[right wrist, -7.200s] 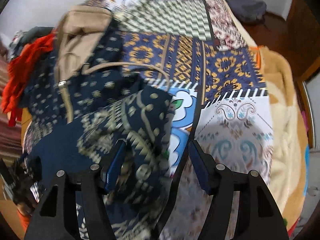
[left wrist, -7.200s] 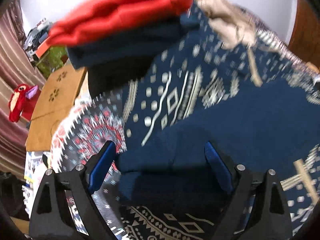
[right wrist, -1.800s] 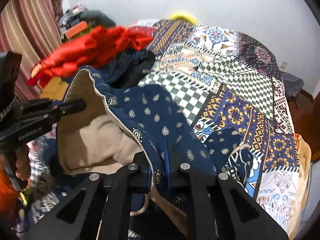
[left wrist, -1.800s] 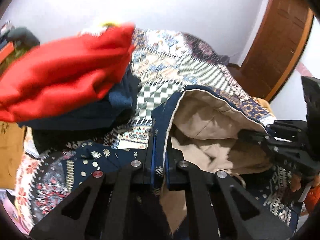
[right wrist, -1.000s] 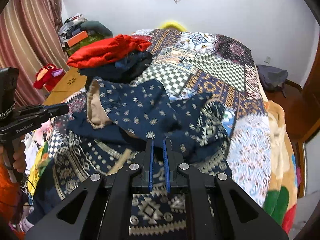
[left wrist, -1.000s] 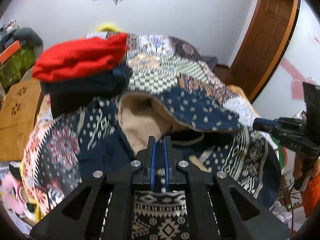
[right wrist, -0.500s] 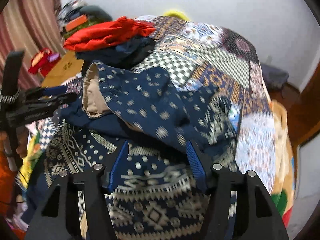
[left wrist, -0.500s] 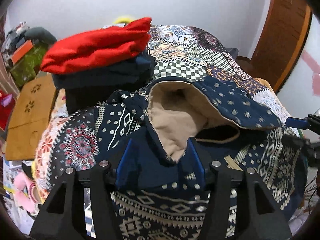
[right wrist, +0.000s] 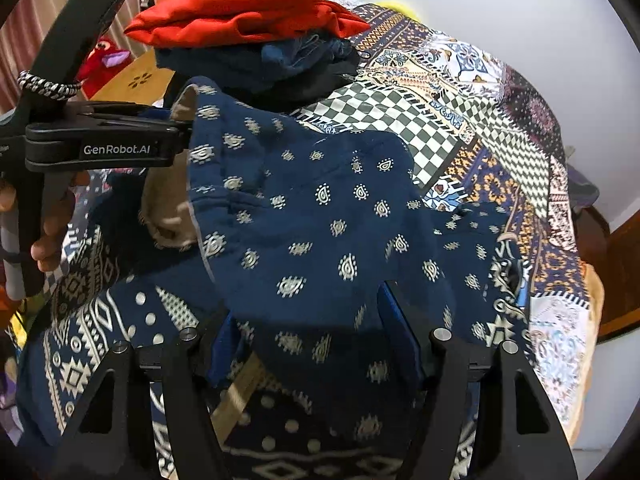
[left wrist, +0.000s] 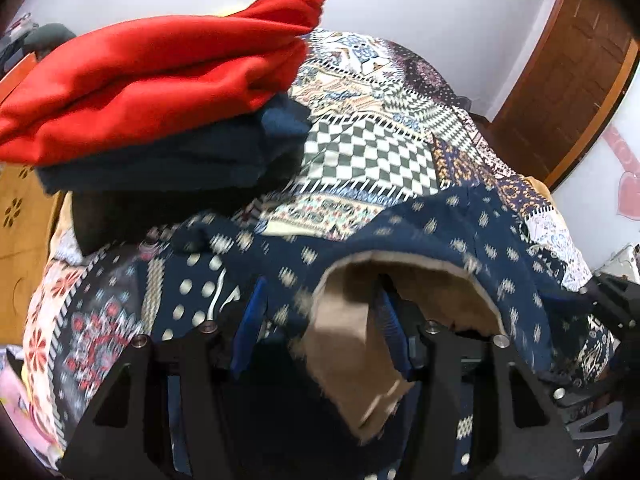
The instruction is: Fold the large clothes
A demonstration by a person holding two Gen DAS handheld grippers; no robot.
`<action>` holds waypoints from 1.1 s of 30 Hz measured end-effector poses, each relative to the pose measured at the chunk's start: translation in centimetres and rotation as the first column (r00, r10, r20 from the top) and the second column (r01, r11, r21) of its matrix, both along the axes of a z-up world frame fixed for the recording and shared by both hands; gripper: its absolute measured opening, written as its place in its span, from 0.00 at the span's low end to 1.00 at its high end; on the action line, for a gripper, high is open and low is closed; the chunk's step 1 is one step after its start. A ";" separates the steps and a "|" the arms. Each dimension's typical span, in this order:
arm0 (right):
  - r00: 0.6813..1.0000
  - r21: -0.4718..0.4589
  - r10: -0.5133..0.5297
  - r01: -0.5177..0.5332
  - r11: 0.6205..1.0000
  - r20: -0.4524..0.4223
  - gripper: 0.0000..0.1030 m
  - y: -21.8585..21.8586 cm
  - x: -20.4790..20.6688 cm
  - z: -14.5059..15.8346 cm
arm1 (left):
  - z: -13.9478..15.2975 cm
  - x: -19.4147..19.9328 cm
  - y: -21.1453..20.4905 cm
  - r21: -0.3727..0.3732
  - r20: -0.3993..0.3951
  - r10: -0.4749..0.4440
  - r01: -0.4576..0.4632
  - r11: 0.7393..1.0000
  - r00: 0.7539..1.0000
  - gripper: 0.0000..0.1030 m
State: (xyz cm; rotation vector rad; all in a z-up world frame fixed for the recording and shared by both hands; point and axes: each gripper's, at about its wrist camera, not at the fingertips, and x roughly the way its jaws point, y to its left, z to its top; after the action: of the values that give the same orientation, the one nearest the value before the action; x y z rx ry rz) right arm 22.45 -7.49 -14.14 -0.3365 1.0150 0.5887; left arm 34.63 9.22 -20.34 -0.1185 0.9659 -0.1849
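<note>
Jaws of left gripper (left wrist: 320, 320) and right gripper (right wrist: 316, 336), clenched a second ago, now stand released over the dark-blue patterned hooded garment (right wrist: 320, 208), its tan-lined hood (left wrist: 352, 344) dropped at six o'clock, ready for regrasping.

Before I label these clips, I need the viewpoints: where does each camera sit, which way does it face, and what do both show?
Left wrist: on the left hand-held gripper, looking down over the hoodie toward the red stack; its own fingers show, the right gripper at the edge.
Right wrist: on the right hand-held gripper, facing the hoodie's hood; own fingers, left gripper and hand show.
Shared: hoodie, red stack, quilt.
</note>
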 end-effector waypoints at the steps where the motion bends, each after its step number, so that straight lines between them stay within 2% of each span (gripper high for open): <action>1: 1.000 0.009 -0.005 0.006 1.000 -0.005 0.60 0.1 0.3 0.0 | 0.0 0.4 -0.2 -0.007 0.002 -0.008 0.008 1.000 1.000 0.34; 3: 1.000 0.022 -0.015 0.015 1.000 -0.011 0.60 -0.1 0.6 0.0 | 0.1 0.8 -0.7 -0.006 0.000 -0.017 0.017 1.000 1.000 0.14; 5: 1.000 0.027 -0.016 0.016 1.000 -0.008 0.60 -0.1 0.6 0.2 | 0.4 0.7 -1.3 0.007 0.016 -0.027 0.027 1.000 1.000 0.06; 7: 1.000 0.037 -0.017 0.017 0.999 -0.004 0.60 -0.2 0.4 0.6 | 0.8 0.3 -1.6 -0.010 0.030 -0.034 0.035 0.999 0.999 0.06; 9: 1.000 0.043 -0.020 0.019 0.999 0.011 0.55 -0.4 0.2 0.9 | 1.7 -0.5 -2.1 -0.039 0.051 -0.050 0.052 0.998 0.997 0.06; 11: 1.000 0.059 -0.023 0.022 0.998 0.017 0.42 -0.7 -0.2 1.3 | 2.8 -1.8 -2.6 -0.060 0.071 -0.066 0.070 0.996 0.995 0.06; 15: 1.000 0.086 -0.029 0.028 0.996 0.009 0.30 -1.6 -0.7 1.9 | 4.7 -5.0 -3.6 -0.090 0.106 -0.105 0.115 0.989 0.989 0.05; 17: 1.000 0.109 -0.019 0.018 0.994 0.011 0.15 -2.1 -1.5 2.4 | 5.4 -7.1 -3.8 -0.102 0.121 -0.120 0.132 0.986 0.985 0.06; 18: 1.000 0.117 -0.013 0.012 0.993 0.011 0.12 -2.3 -1.9 2.6 | 5.5 -7.9 -3.8 -0.106 0.118 -0.121 0.134 0.985 0.986 0.06; 22: 1.000 0.157 -0.012 0.011 0.988 0.004 0.09 -3.4 -3.1 3.0 | 4.5 -10.9 -4.2 -0.061 0.072 -0.109 0.113 0.992 0.991 0.06; 26: 0.997 0.213 -0.030 0.045 0.976 -0.072 0.09 -5.1 -3.7 2.4 | 2.5 -12.7 -4.0 -0.078 0.007 -0.094 0.094 0.992 0.996 0.06; 29: 0.993 0.210 -0.048 0.070 0.975 -0.108 0.09 -6.2 -4.4 1.6 | 0.8 -13.6 -3.9 -0.079 -0.043 -0.081 0.077 0.994 0.996 0.06; 33: 0.988 0.192 -0.067 0.092 0.977 -0.136 0.09 -7.7 -5.6 1.0 | -1.5 -14.3 -3.7 -0.034 -0.106 -0.040 0.036 0.999 0.994 0.06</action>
State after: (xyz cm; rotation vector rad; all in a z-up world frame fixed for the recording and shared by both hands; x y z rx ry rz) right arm 16.89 -15.14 -13.14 -0.0823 1.0786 0.6392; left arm 20.31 5.54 -21.85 -0.1407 1.0726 -0.2312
